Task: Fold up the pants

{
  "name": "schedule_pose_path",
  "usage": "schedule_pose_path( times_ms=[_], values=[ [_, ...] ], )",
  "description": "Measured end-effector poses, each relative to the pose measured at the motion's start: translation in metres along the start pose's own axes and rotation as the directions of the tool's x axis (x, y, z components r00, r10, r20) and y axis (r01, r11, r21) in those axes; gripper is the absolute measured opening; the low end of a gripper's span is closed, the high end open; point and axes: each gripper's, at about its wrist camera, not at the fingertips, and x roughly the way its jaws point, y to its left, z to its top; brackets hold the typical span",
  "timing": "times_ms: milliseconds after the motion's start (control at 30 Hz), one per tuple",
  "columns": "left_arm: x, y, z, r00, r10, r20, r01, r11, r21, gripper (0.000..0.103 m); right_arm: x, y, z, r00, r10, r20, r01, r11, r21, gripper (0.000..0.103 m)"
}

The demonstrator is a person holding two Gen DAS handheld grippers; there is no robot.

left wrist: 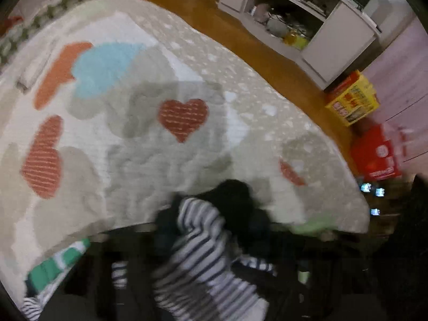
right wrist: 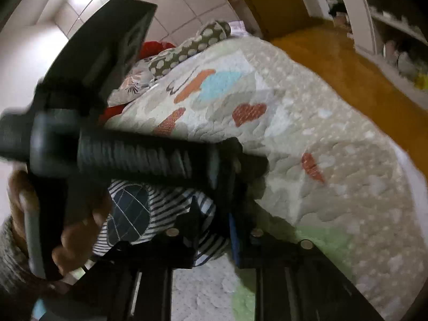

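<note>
Right at the near edge of the bed, the navy-and-white striped knit pants [left wrist: 198,243] sit bunched in a heap, and both tools are on top of them. In the left wrist view the left gripper [left wrist: 203,238] is buried in the striped cloth; its fingers are blurred and mostly covered, so whether it pinches the fabric or not, I cannot tell. From the right wrist view the right gripper [right wrist: 211,238] has its black fingers down at the same bundle, with striped cloth lying between and around them, but the blur keeps me from calling it spread or clamped either. Across that view lies the other tool's black ribbed handle bar [right wrist: 149,155], held by the person's left hand [right wrist: 61,227], so the two tools are almost touching.

The pants lie straight ahead of both claws, just beside them, with a dark navy stitched patch [right wrist: 131,214] showing toward the left tool's side. No long axis yet, it's a lump, and I'd say it wants spreading first.

Beyond stretches the cream quilted bedspread with red hearts [left wrist: 184,117], open toward the far edge. Past it, the orange-brown wooden floor [left wrist: 254,34] and white open shelves [left wrist: 302,13].
</note>
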Motion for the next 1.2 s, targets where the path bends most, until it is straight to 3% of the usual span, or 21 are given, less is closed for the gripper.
schedule_pose_path(
  times_ms=[100, 200, 267, 367, 467, 500, 567, 600, 667, 767, 867, 900, 933, 967, 1067, 1200],
  values=[
    [-0.031, 0.018, -0.011, 0.992, -0.088, 0.087, 0.094, 0.993, -0.071, 0.027, -0.007, 0.008, 0.002, 0.999, 0.026, 0.023, -0.026, 1.0, -0.008, 0.017],
    [-0.066, 0.044, -0.034, 0.974, -0.118, 0.192, 0.147, 0.979, -0.14, 0.027, -0.012, 0.034, 0.008, 0.998, 0.048, 0.041, -0.044, 0.996, -0.073, 0.017],
    [-0.087, 0.066, -0.055, 0.959, -0.111, 0.261, 0.164, 0.968, -0.189, 0.027, -0.013, 0.055, 0.011, 0.997, 0.068, 0.038, -0.063, 0.99, -0.127, 0.017],
    [-0.114, 0.1, -0.095, 0.935, -0.035, 0.354, 0.147, 0.944, -0.296, 0.033, -0.003, 0.098, 0.011, 0.994, 0.111, 0.001, -0.108, 0.969, -0.223, 0.017],
    [-0.133, 0.142, -0.151, 0.911, 0.077, 0.405, 0.128, 0.881, -0.456, 0.059, 0.023, 0.145, -0.001, 0.988, 0.14, -0.071, -0.155, 0.93, -0.333, 0.021],
    [-0.138, 0.152, -0.165, 0.905, 0.1, 0.414, 0.129, 0.862, -0.49, 0.061, 0.032, 0.155, -0.006, 0.986, 0.139, -0.093, -0.163, 0.92, -0.356, 0.023],
    [-0.151, 0.169, -0.2, 0.891, 0.158, 0.426, 0.122, 0.82, -0.56, 0.061, 0.058, 0.175, -0.018, 0.977, 0.145, -0.157, -0.196, 0.9, -0.389, 0.053],
    [-0.158, 0.176, -0.219, 0.882, 0.193, 0.429, 0.116, 0.794, -0.597, 0.063, 0.073, 0.185, -0.026, 0.966, 0.153, -0.207, -0.226, 0.89, -0.396, 0.057],
    [-0.174, 0.186, -0.259, 0.86, 0.273, 0.43, 0.102, 0.736, -0.67, 0.066, 0.089, 0.198, -0.038, 0.95, 0.142, -0.276, -0.25, 0.877, -0.409, 0.057],
    [-0.192, 0.198, -0.304, 0.834, 0.35, 0.427, 0.089, 0.679, -0.729, 0.069, 0.079, 0.216, -0.044, 0.942, 0.173, -0.289, -0.291, 0.849, -0.441, 0.057],
    [-0.197, 0.217, -0.337, 0.82, 0.416, 0.394, 0.073, 0.607, -0.792, 0.069, 0.055, 0.226, -0.031, 0.962, 0.168, -0.216, -0.254, 0.84, -0.48, 0.056],
    [-0.197, 0.222, -0.344, 0.816, 0.423, 0.393, 0.081, 0.589, -0.804, 0.069, 0.051, 0.228, -0.025, 0.974, 0.129, -0.183, -0.206, 0.842, -0.499, 0.051],
    [-0.196, 0.227, -0.353, 0.816, 0.428, 0.388, 0.09, 0.569, -0.817, 0.069, 0.051, 0.231, -0.02, 0.982, 0.095, -0.166, -0.168, 0.842, -0.513, 0.033],
    [-0.193, 0.232, -0.359, 0.823, 0.429, 0.373, 0.093, 0.547, -0.832, 0.069, 0.058, 0.232, -0.014, 0.987, 0.045, -0.157, -0.122, 0.843, -0.523, 0.025],
    [-0.176, 0.24, -0.365, 0.84, 0.415, 0.35, 0.097, 0.519, -0.849, 0.067, 0.086, 0.228, -0.01, 0.98, -0.003, -0.199, -0.098, 0.863, -0.495, 0.025],
    [-0.147, 0.248, -0.361, 0.883, 0.373, 0.284, 0.07, 0.494, -0.867, 0.055, 0.139, 0.214, -0.028, 0.952, -0.113, -0.284, -0.037, 0.879, -0.475, 0.025]
  ],
)
